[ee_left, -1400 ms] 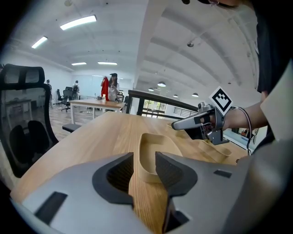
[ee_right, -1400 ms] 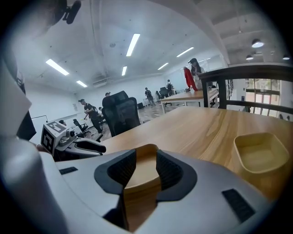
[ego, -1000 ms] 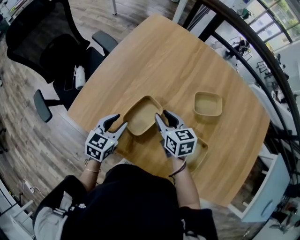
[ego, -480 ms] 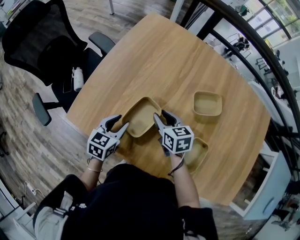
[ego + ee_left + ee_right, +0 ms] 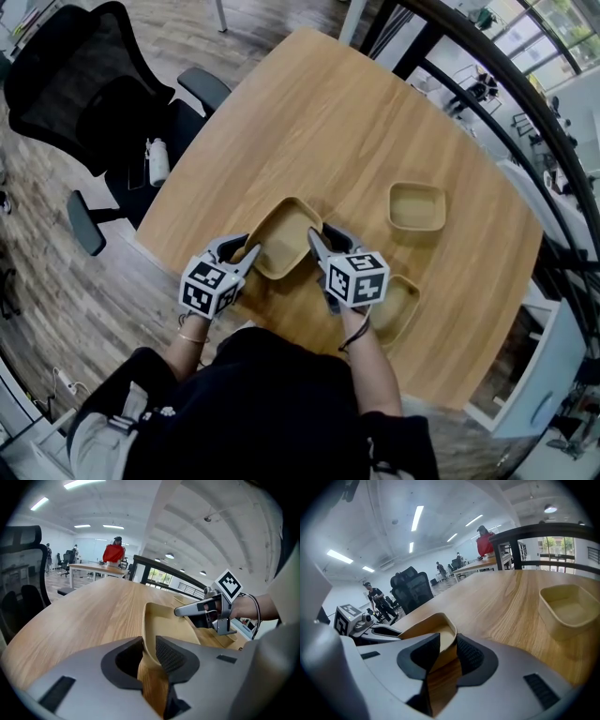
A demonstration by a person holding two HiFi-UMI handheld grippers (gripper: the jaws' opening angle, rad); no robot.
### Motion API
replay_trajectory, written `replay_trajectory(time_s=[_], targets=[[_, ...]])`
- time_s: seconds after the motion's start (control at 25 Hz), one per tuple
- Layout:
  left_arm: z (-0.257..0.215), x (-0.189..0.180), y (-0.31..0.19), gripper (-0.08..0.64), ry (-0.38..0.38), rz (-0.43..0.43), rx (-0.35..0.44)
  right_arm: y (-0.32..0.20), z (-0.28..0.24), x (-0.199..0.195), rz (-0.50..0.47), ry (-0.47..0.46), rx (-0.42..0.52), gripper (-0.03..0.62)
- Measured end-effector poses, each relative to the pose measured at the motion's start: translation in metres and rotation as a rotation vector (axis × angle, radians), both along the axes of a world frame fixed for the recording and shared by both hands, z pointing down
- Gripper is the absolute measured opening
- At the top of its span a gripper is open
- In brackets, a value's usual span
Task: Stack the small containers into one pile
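Closing is the only change since a second ago: both pairs of jaws have just been drawing in on the middle container (image 5: 284, 236), while my hands have barely shifted and all three containers lie where they lay.

My left gripper (image 5: 242, 251) has the container's left wall between its jaws, one pad outside and one inside, and they appear to pinch it. My right gripper (image 5: 323, 234) straddles the near right corner in the same way, and the wall fills the gap between its pads.

The middle container sits on the desk (image 5: 328, 122) near my edge, between the two grippers. A far container (image 5: 416, 207) stands well apart towards the right. A third container (image 5: 398, 305) lies near the desk edge, partly hidden under my right hand.

Handling, as I judge it:
- The containers look like thin, stiff, moulded ware and are probably light.
- Their smooth, outward-sloping walls may slide from the pads.
- The best hold is on the upright wall just below the rim, on opposite sides, so the lift stays level.
- A one-sided grip would probably tip the container.
- Nothing is stacked yet.
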State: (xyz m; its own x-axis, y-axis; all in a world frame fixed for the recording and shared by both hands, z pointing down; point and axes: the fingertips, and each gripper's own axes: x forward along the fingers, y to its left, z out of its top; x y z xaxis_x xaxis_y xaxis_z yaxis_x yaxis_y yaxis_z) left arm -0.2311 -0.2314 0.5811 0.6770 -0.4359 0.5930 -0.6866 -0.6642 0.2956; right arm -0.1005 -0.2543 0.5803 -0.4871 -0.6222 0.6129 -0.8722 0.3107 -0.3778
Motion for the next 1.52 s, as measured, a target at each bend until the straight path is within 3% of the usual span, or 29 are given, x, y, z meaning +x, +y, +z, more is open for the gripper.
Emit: replay_trajectory(time_s=[0.32,0.68,0.96,1.52], targets=[[-0.002,-0.008,0.002,0.062,-0.045,0.015,-0.001,0.002,-0.006,-0.003,0.020,0.003,0.008,0.091],[-0.022,-0.016,0.008,0.054,-0.020,0.017,0.032,0.013,-0.023,-0.006,0.036,0.009,0.050,0.066],[-0.041,-0.008,0.024,0.051,-0.027,0.043,0.061,0.029,-0.045,0.002,0.048,0.009,0.102,0.061],[-0.076,0.026,0.084,0.051,-0.010,0.013,0.093,0.083,-0.075,0.037,-0.022,0.000,0.132,0.055]])
